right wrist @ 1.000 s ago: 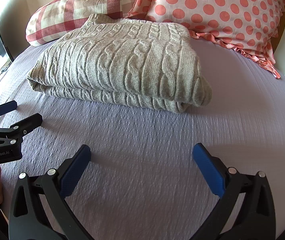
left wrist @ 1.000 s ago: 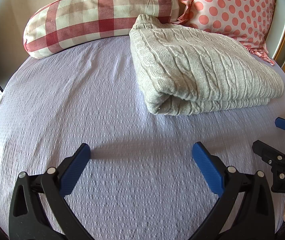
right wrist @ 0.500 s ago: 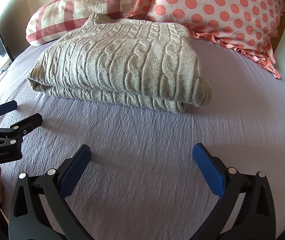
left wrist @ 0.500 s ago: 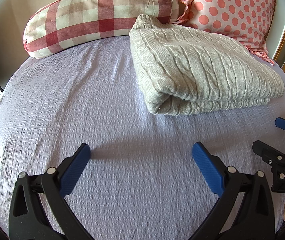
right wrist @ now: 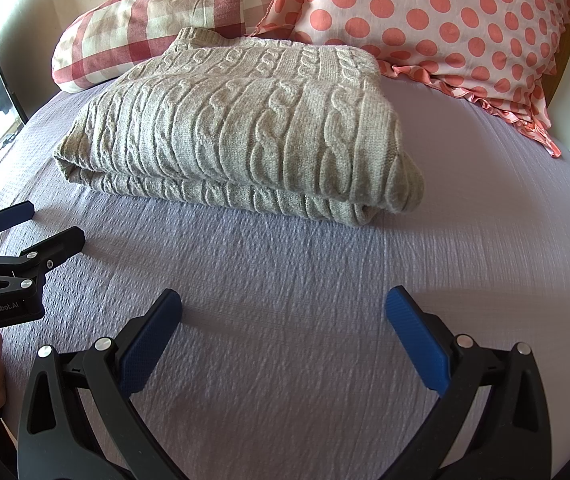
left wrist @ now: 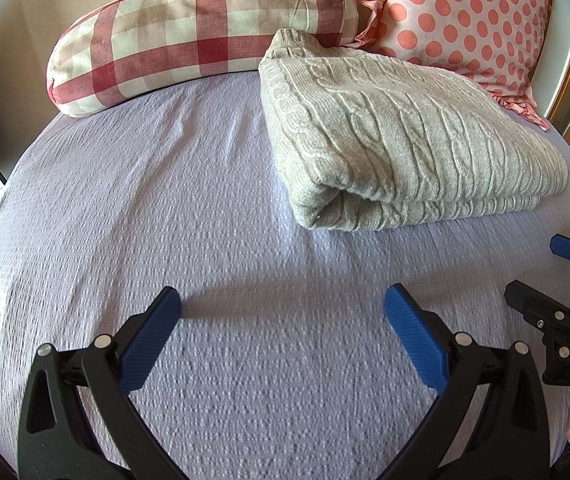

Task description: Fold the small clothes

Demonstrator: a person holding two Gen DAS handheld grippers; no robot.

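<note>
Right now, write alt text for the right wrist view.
A folded grey cable-knit sweater lies on a lavender bedsheet, with a checked pillow and a polka-dot pillow behind it. The right gripper hovers open and empty in front; the left gripper shows at the left edge.

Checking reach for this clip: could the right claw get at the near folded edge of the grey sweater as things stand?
Probably yes. The right claw is open and empty, with only bare sheet between it and the sweater; the left claw sits off to the side.
</note>
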